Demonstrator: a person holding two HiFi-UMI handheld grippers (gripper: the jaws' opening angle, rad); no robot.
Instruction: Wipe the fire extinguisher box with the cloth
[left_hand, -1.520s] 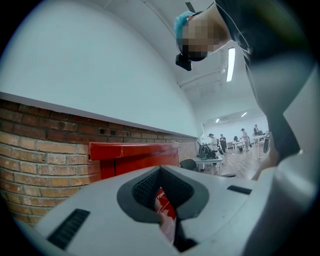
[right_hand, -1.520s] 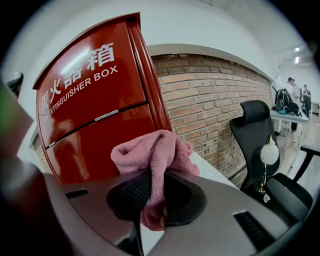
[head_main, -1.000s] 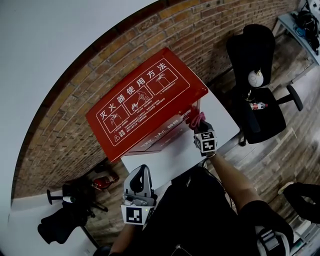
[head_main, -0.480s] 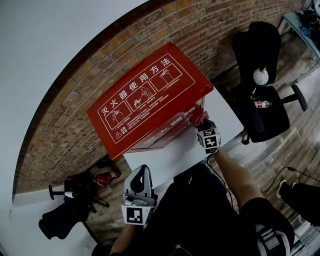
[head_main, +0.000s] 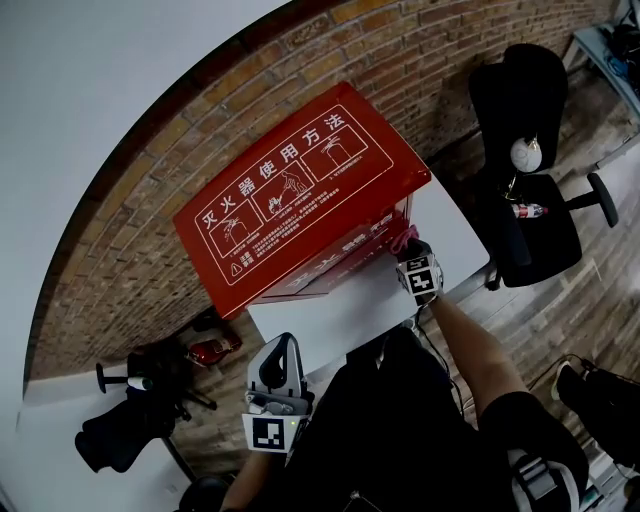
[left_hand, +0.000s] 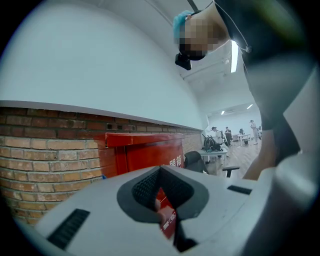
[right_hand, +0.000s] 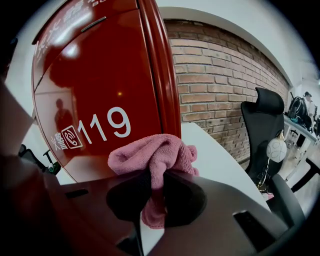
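The red fire extinguisher box (head_main: 300, 200) stands on a white table (head_main: 340, 315) against a brick wall, its lid printed with white instruction pictures. My right gripper (head_main: 408, 250) is shut on a pink cloth (head_main: 401, 238), which it holds at the box's front face by the lower right corner. In the right gripper view the bunched cloth (right_hand: 155, 152) sits pinched in my right gripper (right_hand: 152, 192), just before the red door (right_hand: 100, 90) marked 119. My left gripper (head_main: 281, 352) hangs low beside my body, away from the box, shut and holding nothing. In its own view, the left gripper (left_hand: 160, 192) points toward the box (left_hand: 145, 150).
A black office chair (head_main: 525, 140) stands right of the table, with a bottle (head_main: 525, 211) and a white round object on its seat. Dark gear (head_main: 130, 425) and a red object (head_main: 207, 350) lie on the floor to the left. The brick wall (head_main: 130, 250) runs behind the box.
The right gripper keeps the cloth at the box's front right corner, shifting only slightly to the right. The left gripper has stayed where it was.
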